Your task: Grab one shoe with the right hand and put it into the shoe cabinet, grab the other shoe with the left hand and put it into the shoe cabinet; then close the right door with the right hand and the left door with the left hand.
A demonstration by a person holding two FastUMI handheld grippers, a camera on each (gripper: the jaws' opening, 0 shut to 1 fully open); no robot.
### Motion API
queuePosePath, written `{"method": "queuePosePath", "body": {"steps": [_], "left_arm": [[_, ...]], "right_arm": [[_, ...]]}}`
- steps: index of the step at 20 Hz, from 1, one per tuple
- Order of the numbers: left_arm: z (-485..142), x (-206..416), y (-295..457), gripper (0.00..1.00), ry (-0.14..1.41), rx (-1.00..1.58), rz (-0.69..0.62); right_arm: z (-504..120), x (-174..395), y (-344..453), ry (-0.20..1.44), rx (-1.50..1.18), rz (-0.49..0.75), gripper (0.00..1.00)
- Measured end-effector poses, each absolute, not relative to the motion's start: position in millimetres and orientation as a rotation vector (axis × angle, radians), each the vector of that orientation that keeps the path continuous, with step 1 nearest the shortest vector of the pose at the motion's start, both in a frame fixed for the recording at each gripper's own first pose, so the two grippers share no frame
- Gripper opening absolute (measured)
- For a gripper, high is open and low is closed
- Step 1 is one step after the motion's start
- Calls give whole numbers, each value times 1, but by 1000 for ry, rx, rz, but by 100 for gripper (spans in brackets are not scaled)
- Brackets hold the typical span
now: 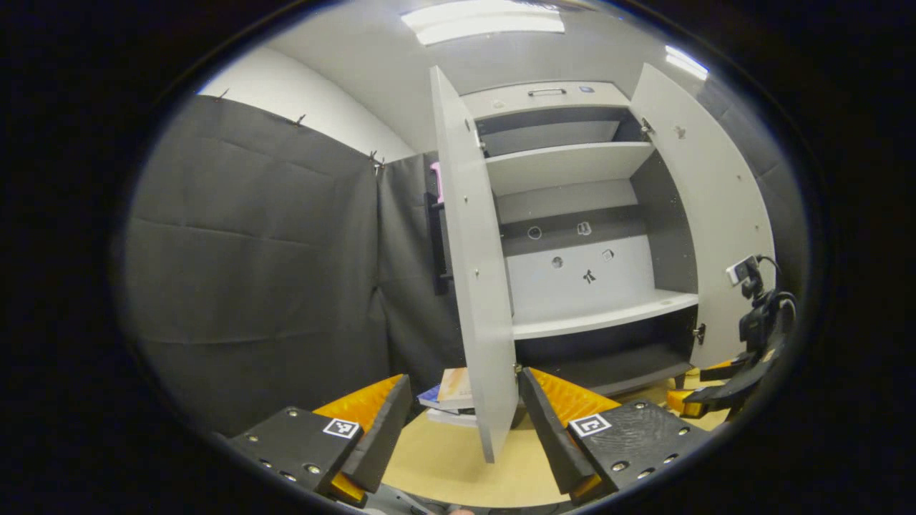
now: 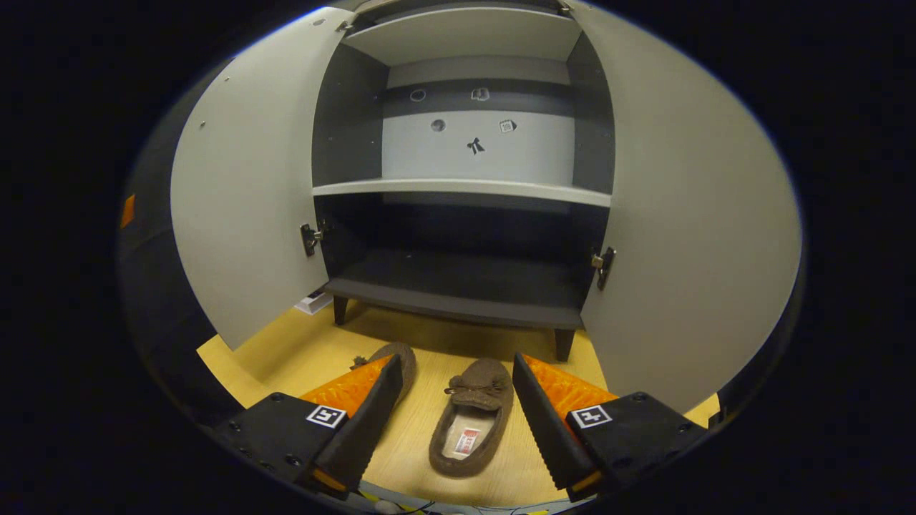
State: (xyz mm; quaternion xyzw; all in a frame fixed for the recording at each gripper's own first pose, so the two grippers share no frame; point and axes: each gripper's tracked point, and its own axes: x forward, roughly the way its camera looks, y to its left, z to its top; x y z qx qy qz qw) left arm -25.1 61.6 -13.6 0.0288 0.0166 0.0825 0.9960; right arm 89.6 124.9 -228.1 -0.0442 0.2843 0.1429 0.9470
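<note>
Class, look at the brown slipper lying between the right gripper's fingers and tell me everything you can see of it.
The brown slipper is a moccasin style with a fuzzy, suede-like upper, a small bow on the front and a pale lining with a label inside. It lies flat, sole down, on the yellowish wooden floor, toe toward the open shoe cabinet. The open right gripper frames it without touching. A second slipper lies to its left, partly hidden behind a finger.

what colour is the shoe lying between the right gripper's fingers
Brown, with a pale insole and a small bow on top. The shoe shows best in the right gripper view.
</note>
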Motion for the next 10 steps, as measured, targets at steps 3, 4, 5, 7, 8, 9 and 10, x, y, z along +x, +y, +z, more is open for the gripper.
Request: {"method": "queuePosePath", "body": {"steps": [3, 4, 5, 7, 8, 9, 10], "left_arm": [[-15, -27, 66, 89, 42, 64, 184], [-16, -29, 67, 93, 44, 66, 190], [-17, -29, 69, 96, 47, 67, 197], [-18, -32, 72, 97, 54, 67, 209], [-19, -33, 73, 97, 57, 67, 215], [-20, -35, 75, 82, 62, 67, 221], [-22, -37, 77, 86, 67, 67, 227]], "right_arm": [[-257, 88, 128, 657, -114, 308, 98], [-264, 88, 129, 683, -117, 314, 98], [-273, 88, 130, 708, -119, 318, 98], [-289, 86, 133, 758, -116, 335, 98], [-296, 83, 135, 785, -112, 341, 98], [-304, 83, 136, 813, -111, 345, 98], [-312, 83, 137, 835, -112, 347, 98]]}}
